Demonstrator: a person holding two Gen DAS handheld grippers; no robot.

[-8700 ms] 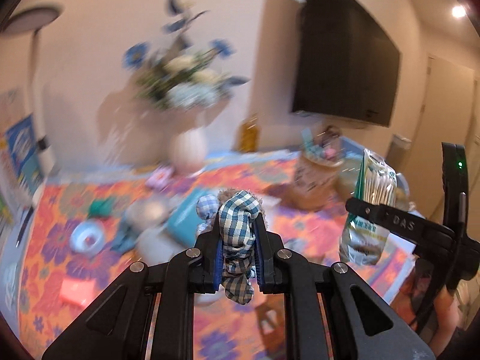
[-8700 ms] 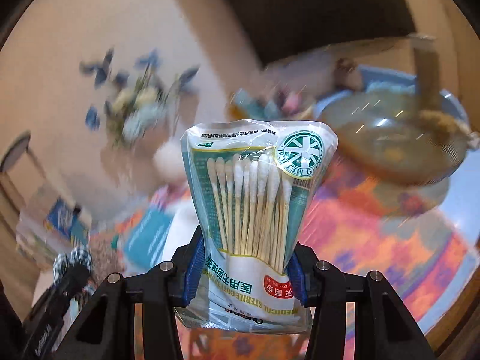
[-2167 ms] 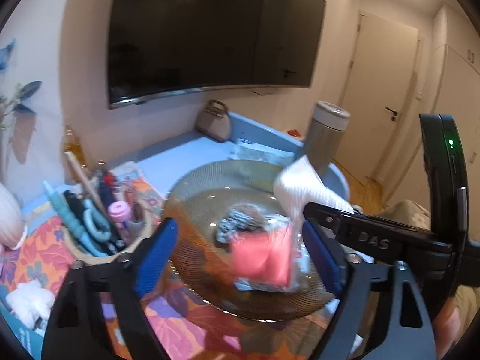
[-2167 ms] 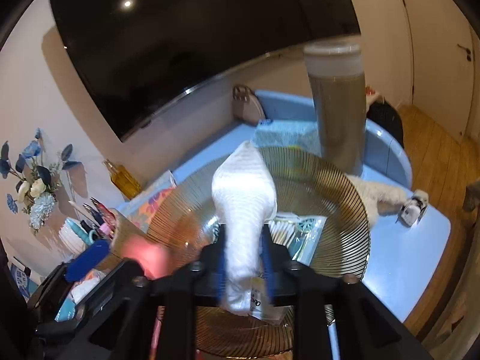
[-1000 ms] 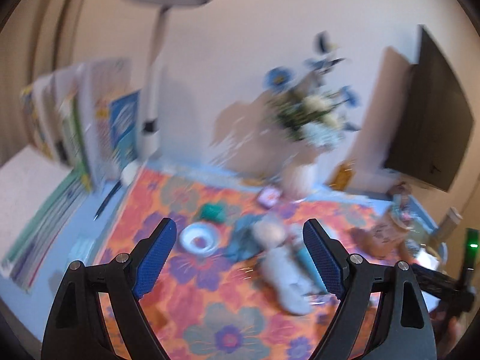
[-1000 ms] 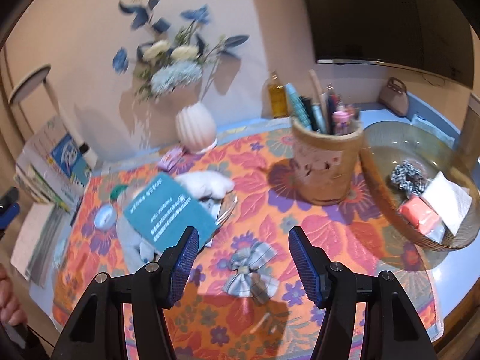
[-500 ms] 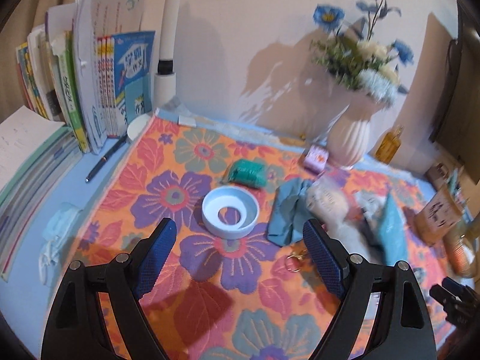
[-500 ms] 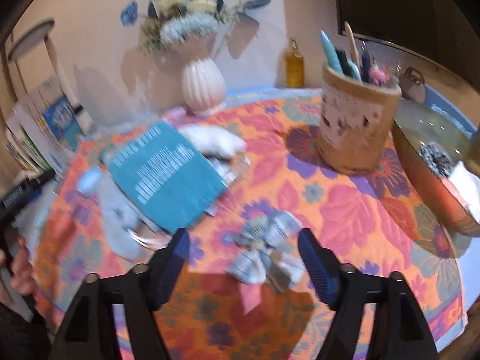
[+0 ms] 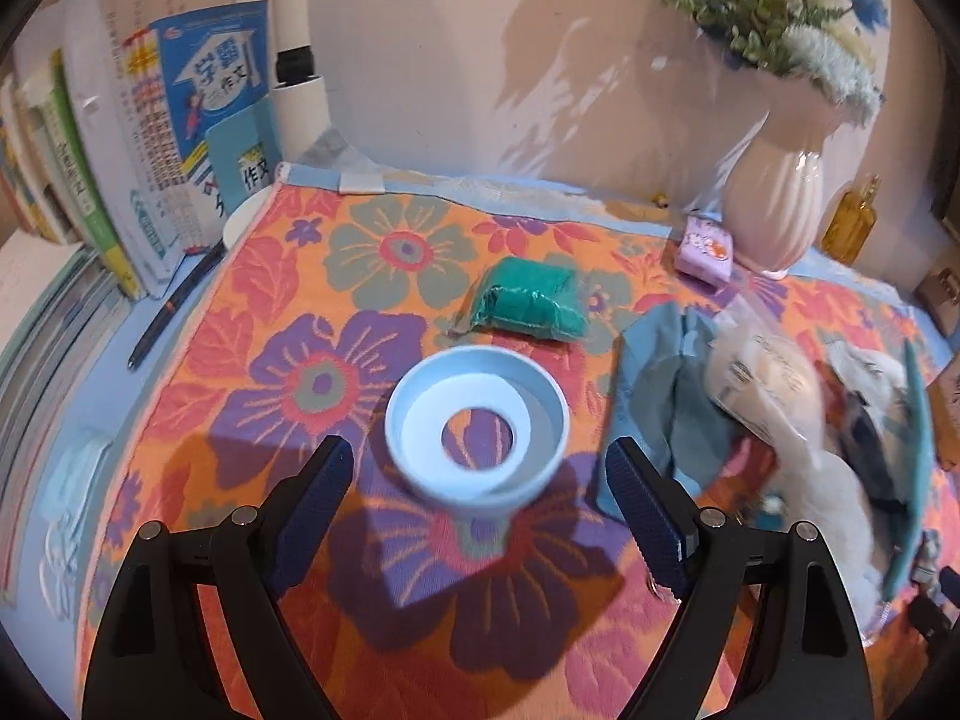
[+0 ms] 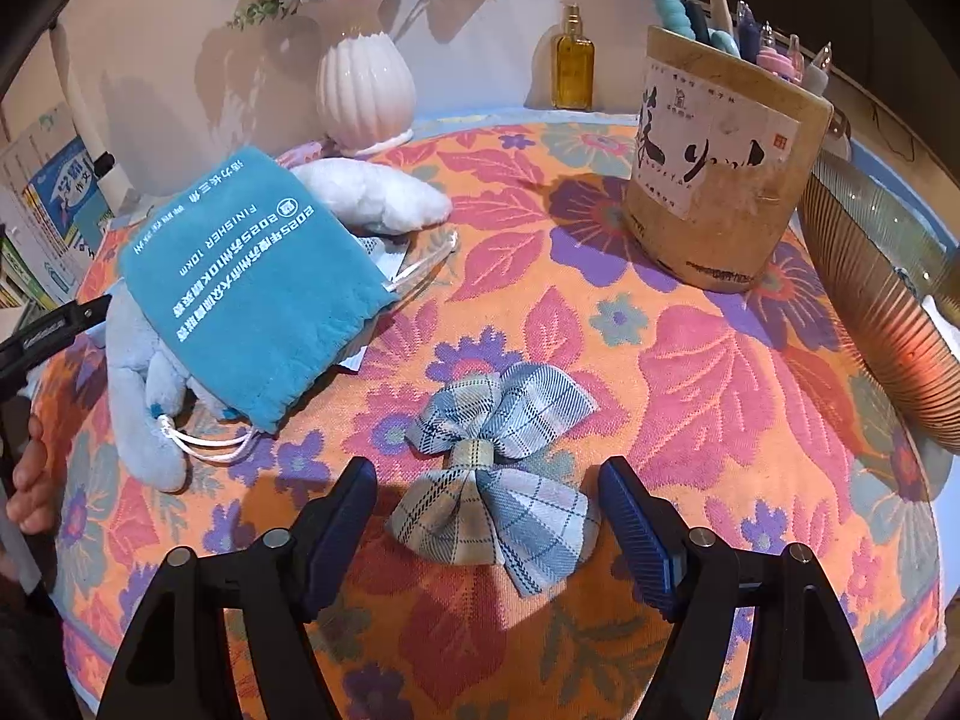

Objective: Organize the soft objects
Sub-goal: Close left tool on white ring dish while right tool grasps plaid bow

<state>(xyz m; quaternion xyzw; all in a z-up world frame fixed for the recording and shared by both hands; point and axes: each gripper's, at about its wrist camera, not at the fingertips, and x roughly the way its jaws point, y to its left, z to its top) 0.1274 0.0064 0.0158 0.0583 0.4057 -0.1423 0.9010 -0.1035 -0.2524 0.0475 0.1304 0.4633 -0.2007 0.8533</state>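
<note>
Both claws hung wide apart and empty, the right claw (image 10: 486, 516) poised right over the plaid bow (image 10: 495, 468) lying on the floral surface (image 10: 690, 450), the left claw (image 9: 477, 498) over a pale blue ring (image 9: 477, 423), so the pick-up looked next: drop and pinch the bow's knot.

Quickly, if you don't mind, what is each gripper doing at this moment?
Left gripper: open, empty, above the pale blue plastic ring.
Right gripper: open, empty, straddling the blue plaid fabric bow.
</note>
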